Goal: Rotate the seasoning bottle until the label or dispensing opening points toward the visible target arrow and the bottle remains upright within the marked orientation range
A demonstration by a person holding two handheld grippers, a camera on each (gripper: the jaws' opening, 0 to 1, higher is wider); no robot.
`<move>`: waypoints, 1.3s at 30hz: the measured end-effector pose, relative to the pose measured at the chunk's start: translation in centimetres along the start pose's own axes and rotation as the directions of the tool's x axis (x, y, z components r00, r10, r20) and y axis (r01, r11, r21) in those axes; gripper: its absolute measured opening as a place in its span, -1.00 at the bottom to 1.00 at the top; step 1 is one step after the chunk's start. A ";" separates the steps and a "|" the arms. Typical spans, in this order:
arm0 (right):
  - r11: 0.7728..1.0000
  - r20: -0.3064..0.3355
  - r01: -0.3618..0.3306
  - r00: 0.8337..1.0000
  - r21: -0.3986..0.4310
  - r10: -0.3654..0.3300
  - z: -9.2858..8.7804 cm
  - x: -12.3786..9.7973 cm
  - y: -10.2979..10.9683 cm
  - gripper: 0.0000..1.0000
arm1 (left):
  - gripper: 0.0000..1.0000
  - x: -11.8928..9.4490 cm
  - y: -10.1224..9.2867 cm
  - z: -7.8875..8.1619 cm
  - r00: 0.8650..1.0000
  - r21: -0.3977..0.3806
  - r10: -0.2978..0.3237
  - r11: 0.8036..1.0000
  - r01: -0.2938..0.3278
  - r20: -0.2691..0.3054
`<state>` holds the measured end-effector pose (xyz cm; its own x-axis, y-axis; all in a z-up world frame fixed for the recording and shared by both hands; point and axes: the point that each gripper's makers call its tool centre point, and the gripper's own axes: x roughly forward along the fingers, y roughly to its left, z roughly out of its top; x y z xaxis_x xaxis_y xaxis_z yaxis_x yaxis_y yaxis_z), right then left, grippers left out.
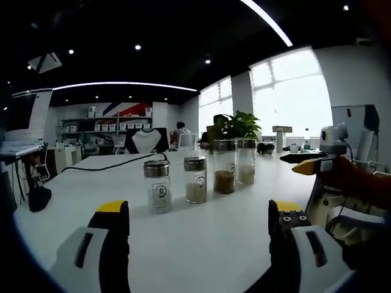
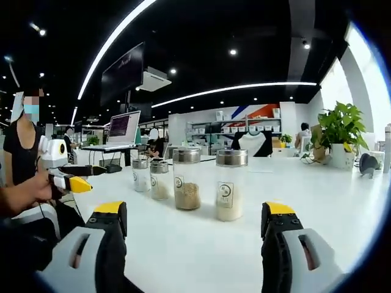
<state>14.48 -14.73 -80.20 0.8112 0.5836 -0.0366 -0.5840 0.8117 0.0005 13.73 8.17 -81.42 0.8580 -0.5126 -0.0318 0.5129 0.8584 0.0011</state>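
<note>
My left gripper (image 1: 198, 223) hangs over the white table (image 1: 214, 244) with its jaws spread wide and nothing between them. Ahead of it four bottles stand upright in a row: the nearest bottle (image 1: 157, 185) looks almost empty, the next (image 1: 195, 179) holds pale grains, the third (image 1: 224, 166) brown, the fourth (image 1: 246, 162) pale.

My right gripper (image 2: 194, 227) is just as wide apart and holds nothing. From its side, the closest bottle (image 2: 231, 184) holds white seasoning, and the one beside it (image 2: 187, 178) tan. Two more (image 2: 160, 179) (image 2: 140, 175) stand behind. A potted plant (image 2: 342, 131) sits far back on the table. My left gripper (image 2: 76, 183) shows at that view's left edge.
</note>
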 end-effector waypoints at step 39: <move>0.998 0.017 0.034 0.999 -0.053 -0.034 0.7 -2.5 0.6 0.99 | 0.99 -4.4 0.5 0.8 0.998 -0.012 0.050 0.999 -0.050 0.038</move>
<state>12.16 -15.69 -79.36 0.8307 0.5564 -0.0200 -0.5566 0.8291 -0.0536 10.20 10.82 -80.44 0.8832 -0.4689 0.0062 0.4690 0.8832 -0.0098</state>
